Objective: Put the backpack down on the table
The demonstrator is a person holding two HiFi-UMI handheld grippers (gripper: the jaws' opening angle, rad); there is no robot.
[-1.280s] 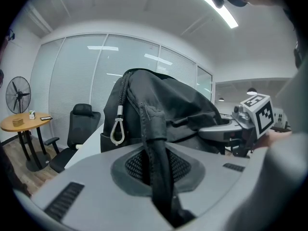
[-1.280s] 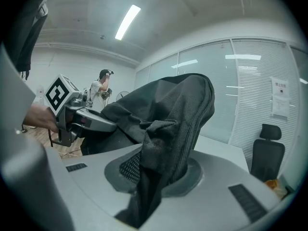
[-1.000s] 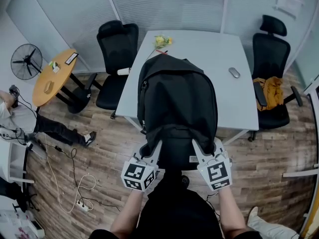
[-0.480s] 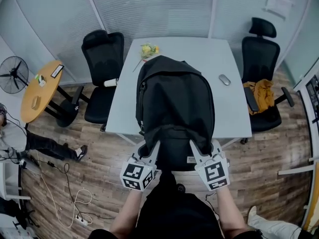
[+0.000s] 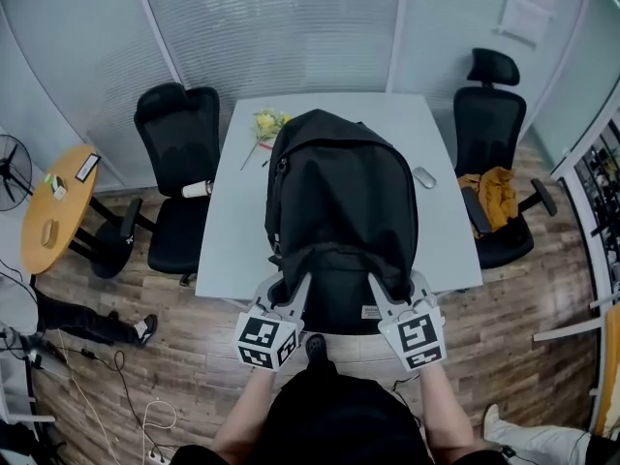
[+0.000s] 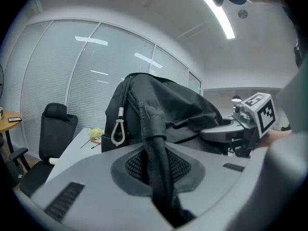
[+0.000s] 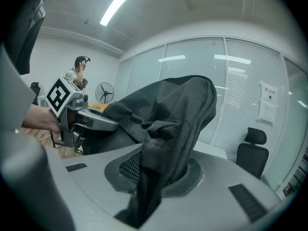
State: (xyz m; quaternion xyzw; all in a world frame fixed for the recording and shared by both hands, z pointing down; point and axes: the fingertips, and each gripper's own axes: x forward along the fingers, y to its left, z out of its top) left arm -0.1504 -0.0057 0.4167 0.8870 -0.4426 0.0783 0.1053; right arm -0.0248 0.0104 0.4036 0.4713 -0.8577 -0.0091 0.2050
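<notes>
Now gripping: my left gripper (image 5: 296,291) is closed on a dark strap (image 6: 155,162) of the pack (image 5: 344,192); my right gripper (image 5: 382,289) is clamped on a fold of its mesh (image 7: 166,148).
Pack place: over the middle of the table (image 5: 228,245), with its near end jutting past the near edge toward me. I cannot tell whether any of it touches the top.
Pack from grippers: straight ahead of both. The left gripper holds the near left corner and the right the near right corner, neither nearer than the other.
Long axis: from near edge to far edge, about square to the near edge.
Pointing: rounded end toward the far edge, which I judge to be the top; flat end toward me.
Neighbours: flowers (image 5: 263,124) at the far left corner and a mouse (image 5: 424,177) by the right edge, both apart from the pack.
Next move, my judgement: carry it a little farther in, then lower both hands evenly.
</notes>
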